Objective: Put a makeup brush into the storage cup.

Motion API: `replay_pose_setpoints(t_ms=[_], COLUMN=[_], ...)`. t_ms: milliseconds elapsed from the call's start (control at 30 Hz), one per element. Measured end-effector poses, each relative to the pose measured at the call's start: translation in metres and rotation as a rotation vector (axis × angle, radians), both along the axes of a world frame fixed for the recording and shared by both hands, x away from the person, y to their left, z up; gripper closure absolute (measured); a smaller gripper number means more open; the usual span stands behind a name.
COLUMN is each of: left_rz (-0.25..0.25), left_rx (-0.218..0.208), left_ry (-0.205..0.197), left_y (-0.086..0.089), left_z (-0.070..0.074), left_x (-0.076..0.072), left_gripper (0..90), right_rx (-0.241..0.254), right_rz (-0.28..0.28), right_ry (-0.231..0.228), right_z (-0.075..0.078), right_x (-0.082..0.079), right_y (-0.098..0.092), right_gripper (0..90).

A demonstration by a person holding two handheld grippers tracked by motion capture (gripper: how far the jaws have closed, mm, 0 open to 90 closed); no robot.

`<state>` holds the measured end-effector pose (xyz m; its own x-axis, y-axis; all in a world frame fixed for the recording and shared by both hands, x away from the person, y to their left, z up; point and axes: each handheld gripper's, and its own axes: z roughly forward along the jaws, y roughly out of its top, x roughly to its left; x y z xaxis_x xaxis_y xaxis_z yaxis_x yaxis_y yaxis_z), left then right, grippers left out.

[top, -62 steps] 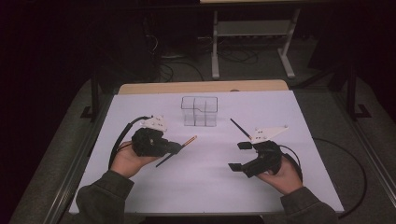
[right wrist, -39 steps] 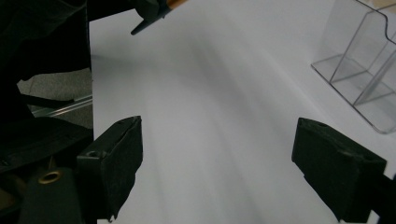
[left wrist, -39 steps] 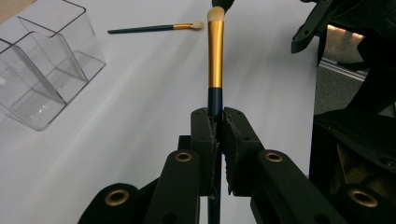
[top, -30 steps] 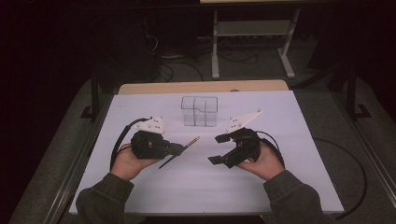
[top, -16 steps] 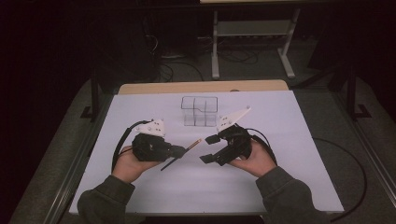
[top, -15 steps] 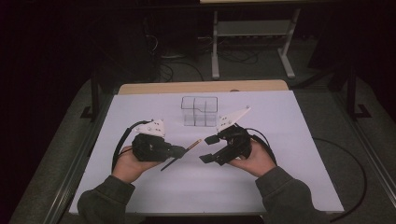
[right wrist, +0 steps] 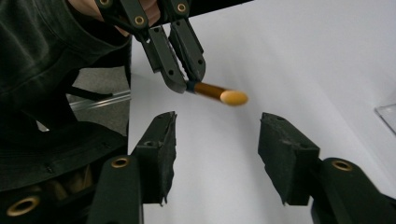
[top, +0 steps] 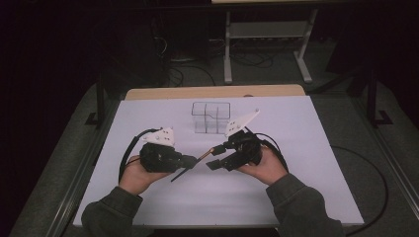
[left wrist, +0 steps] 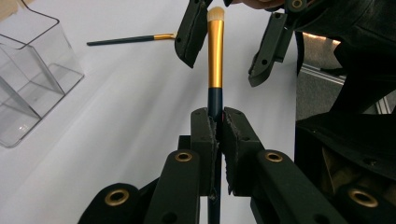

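On the table point(top: 306, 187), an organizer point(top: 211, 117) stands behind centre, toward the far edge. Before it, left gripper point(top: 190, 161) and right gripper point(top: 216, 155) face one another, a brush point(left wrist: 215, 56) between them; a second brush point(left wrist: 130, 39) lies beyond.

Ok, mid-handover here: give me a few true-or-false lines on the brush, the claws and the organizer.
1. The left claw is shut on the brush. True.
2. The right claw already clamps the brush. False: its jaws have just been closing, but in the left gripper view they stand apart on either side of the gold ferrule, clear of it.
3. A second brush lies on the table. True.
4. The held brush stands in the clear organizer. False: it is held in the air, between the two claws.
5. The organizer lies tipped on its side. False: it stands upright.
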<state>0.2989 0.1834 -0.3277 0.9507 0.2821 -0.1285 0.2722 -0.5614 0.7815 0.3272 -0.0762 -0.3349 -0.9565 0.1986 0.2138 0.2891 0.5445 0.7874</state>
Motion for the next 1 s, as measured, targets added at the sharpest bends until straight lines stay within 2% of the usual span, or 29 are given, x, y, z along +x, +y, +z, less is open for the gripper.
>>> replay_pose_setpoints(t_ms=[233,433,1000], left_rz=[-0.012,-0.02,-0.031], left_rx=[-0.005,0.002,0.008], left_ry=[-0.005,-0.005,-0.013], left_y=[-0.0012,-0.0026,-0.0071], left_z=[-0.0006,-0.0009,-0.003], left_x=[-0.0012,-0.0019,-0.0017], left_gripper=[83.2,83.2,83.2], right_rx=[0.019,0.043,0.116], right_rz=[0.024,0.043,0.06], right_ry=[0.026,0.028,0.054], right_z=[0.0004,0.0003,0.0014], right_x=[0.0004,0.0017,0.0038], right_y=[0.0035,0.0052,0.0039], right_gripper=[55.9,61.6,78.2])
